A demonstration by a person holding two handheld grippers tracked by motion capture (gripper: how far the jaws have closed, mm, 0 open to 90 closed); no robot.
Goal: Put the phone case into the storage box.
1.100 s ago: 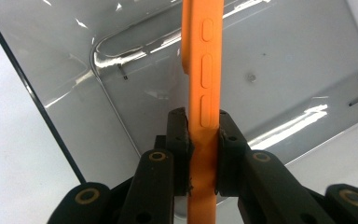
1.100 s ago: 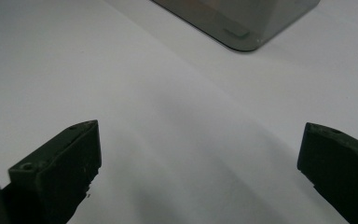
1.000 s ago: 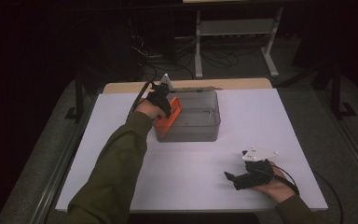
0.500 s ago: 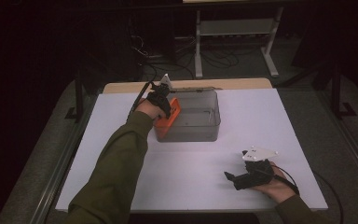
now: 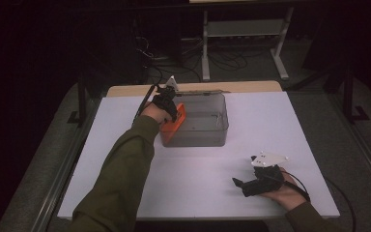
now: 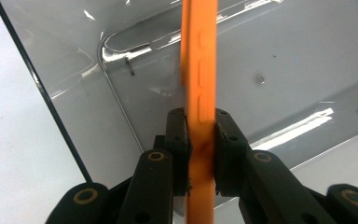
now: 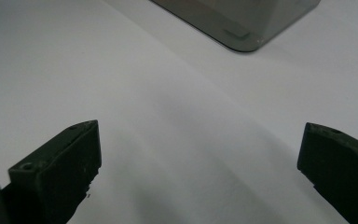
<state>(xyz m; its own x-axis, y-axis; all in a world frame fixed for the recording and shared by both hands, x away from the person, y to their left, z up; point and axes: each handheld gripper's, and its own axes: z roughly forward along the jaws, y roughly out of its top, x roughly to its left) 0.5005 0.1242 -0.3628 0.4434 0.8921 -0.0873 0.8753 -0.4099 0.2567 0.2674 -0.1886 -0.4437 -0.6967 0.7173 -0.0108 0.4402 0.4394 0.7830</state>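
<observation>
A flat orange piece [image 6: 199, 70], thin like a phone case seen edge-on, is clamped between the pads of my left gripper [image 6: 199, 140]. In the high view the orange piece [image 5: 175, 121] hangs at the left end of a clear grey plastic box [image 5: 200, 126], with my left gripper [image 5: 166, 104] shut on it from above. In the left gripper view the box's floor [image 6: 270, 56] lies below the piece. My right gripper [image 5: 241, 184] rests on the table near the front right, jaws wide apart, with bare table between its fingertips [image 7: 70, 163].
The white tabletop [image 5: 270, 121] spreads around the box. A corner of the clear box [image 7: 242, 28] lies ahead of the right gripper. Behind the table stand a wooden strip [image 5: 251, 87], a metal stand [image 5: 244, 31] and cables on the dark floor.
</observation>
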